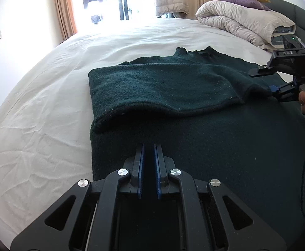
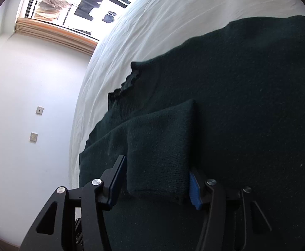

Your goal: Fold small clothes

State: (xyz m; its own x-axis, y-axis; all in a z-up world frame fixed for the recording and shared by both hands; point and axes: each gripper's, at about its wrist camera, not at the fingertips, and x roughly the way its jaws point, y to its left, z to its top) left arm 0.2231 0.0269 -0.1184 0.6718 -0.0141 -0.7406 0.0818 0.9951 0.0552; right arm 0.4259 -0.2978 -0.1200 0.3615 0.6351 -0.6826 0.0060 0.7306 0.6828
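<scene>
The left gripper hangs low over the dark green sweater, its fingers nearly together with a narrow gap and nothing between them. The right gripper stands wide open astride the folded sleeve, seemingly without pinching it. The sweater lies flat on the white bed sheet, a rolled duvet beyond.

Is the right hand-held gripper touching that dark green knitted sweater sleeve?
Cannot tell. The right wrist view shows the right hand-held gripper open, straddling the dark green knitted sweater sleeve; contact unclear.
</scene>
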